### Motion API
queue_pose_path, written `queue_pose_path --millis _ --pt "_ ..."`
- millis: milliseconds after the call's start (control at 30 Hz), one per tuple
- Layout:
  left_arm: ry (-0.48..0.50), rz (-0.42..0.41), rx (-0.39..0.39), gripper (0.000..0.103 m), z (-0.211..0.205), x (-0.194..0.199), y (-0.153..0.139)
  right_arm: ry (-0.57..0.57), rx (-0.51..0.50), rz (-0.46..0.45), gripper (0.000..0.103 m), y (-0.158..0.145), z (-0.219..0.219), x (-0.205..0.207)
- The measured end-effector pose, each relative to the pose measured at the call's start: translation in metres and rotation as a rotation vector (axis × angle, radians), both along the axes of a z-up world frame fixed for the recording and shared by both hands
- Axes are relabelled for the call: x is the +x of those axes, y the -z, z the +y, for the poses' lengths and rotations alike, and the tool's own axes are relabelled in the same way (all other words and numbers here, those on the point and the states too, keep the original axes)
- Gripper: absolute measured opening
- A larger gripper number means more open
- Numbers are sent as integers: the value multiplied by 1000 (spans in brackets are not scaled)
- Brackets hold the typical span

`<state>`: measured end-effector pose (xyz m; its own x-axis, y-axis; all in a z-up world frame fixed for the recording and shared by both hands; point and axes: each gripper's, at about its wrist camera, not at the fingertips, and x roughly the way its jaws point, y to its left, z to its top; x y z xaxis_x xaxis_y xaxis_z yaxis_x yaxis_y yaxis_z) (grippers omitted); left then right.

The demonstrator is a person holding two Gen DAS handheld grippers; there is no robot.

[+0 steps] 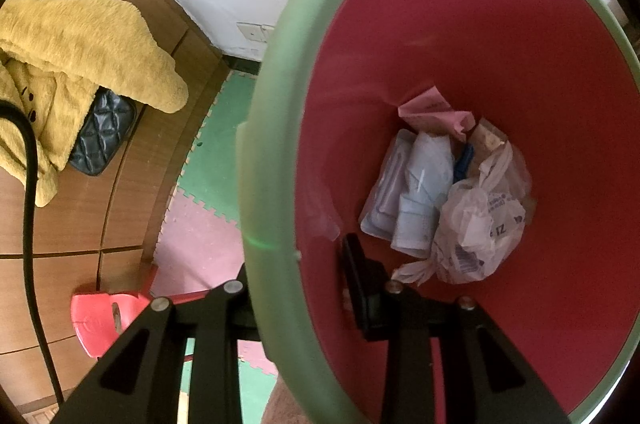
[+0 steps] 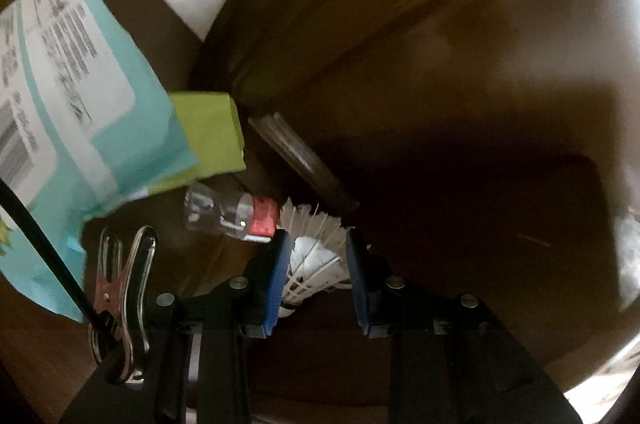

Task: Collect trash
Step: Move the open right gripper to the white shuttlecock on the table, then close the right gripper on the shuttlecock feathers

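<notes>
In the left wrist view my left gripper [image 1: 298, 260] is shut on the green rim [image 1: 256, 160] of a trash bin with a red inside, one finger inside and one outside. At the bin's bottom lie a crumpled plastic bag [image 1: 476, 220], pale blue packaging [image 1: 416, 192] and pink paper [image 1: 432, 108]. In the right wrist view my right gripper [image 2: 316, 256] has its blue pads around a white feather shuttlecock [image 2: 316, 256] above a dark wooden surface. An empty clear bottle with a red label [image 2: 232, 212] lies just left of it.
A teal and white package [image 2: 76, 104] and a green box [image 2: 212, 136] lie to the left of the right gripper, with a metal clip [image 2: 120, 296] near them. Beside the bin are a yellow towel [image 1: 80, 64], a dark quilted pouch [image 1: 104, 132], a red stool [image 1: 104, 316] and foam floor mats [image 1: 208, 184].
</notes>
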<state>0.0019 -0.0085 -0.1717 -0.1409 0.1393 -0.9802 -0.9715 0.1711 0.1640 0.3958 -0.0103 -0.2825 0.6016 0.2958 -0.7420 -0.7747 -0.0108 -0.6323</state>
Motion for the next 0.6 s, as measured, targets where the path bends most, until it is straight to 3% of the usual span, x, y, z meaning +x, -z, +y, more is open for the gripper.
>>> queue_pose_path --millis 200,367,600 --pt "-6 -3 4 32 -1 1 -1 -22 -72 4 29 9 -2 5" --pt "-4 -2 3 32 -1 1 -1 -31 -73 24 29 4 -7 -1" --pt "-5 -3 4 32 -1 1 -1 -57 -70 50 10 13 7 0"
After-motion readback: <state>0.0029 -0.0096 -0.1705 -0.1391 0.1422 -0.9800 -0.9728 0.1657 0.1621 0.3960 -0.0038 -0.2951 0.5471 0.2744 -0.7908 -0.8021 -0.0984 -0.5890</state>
